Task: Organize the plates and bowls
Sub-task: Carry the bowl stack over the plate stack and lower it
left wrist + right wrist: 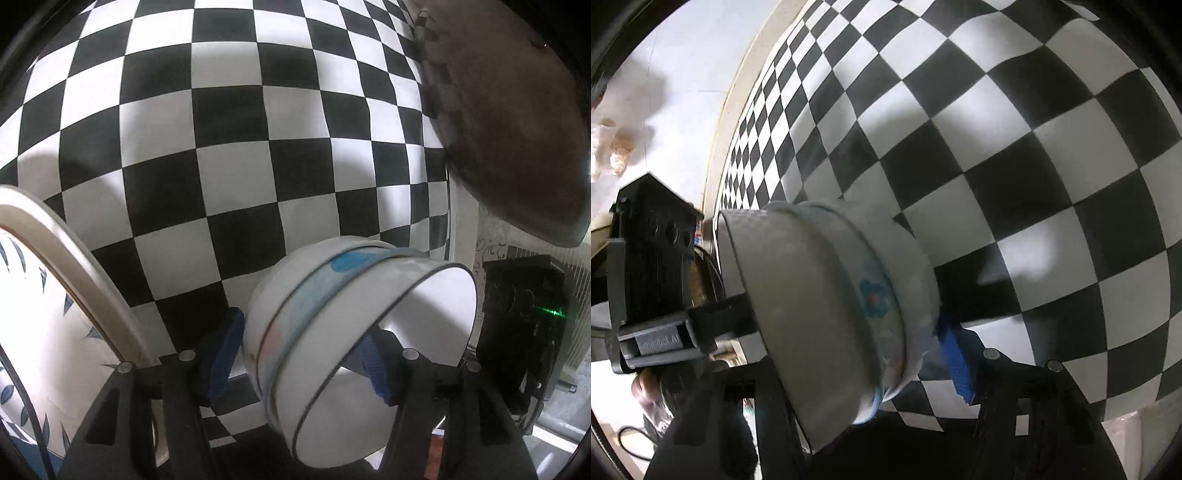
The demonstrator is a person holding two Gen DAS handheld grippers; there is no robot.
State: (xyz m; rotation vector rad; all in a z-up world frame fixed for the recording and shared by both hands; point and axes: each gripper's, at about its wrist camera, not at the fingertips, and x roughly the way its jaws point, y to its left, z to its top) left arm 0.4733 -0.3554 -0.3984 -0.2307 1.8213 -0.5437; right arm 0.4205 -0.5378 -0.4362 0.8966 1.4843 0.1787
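A stack of nested white bowls [332, 295] with blue flower marks lies on its side above the checkered tablecloth [221, 129]. My left gripper [299, 362] is shut on it: one blue pad [221, 354] bears on the base, the other pad [373, 365] sits inside the top bowl. My right gripper [857, 369] grips the same bowl stack [827, 295] from the other side. Its blue pad [955, 354] presses the base and its other finger is hidden by the bowls. A large plate [74, 254] with a beige rim and blue leaves fills the left edge.
A brown round object [509, 129] hangs over the table's right edge. The right gripper's black body [524, 325] shows beside the bowls, and the left gripper's black body [650, 266] shows in the right wrist view. Pale floor [683, 74] lies beyond the table edge [738, 110].
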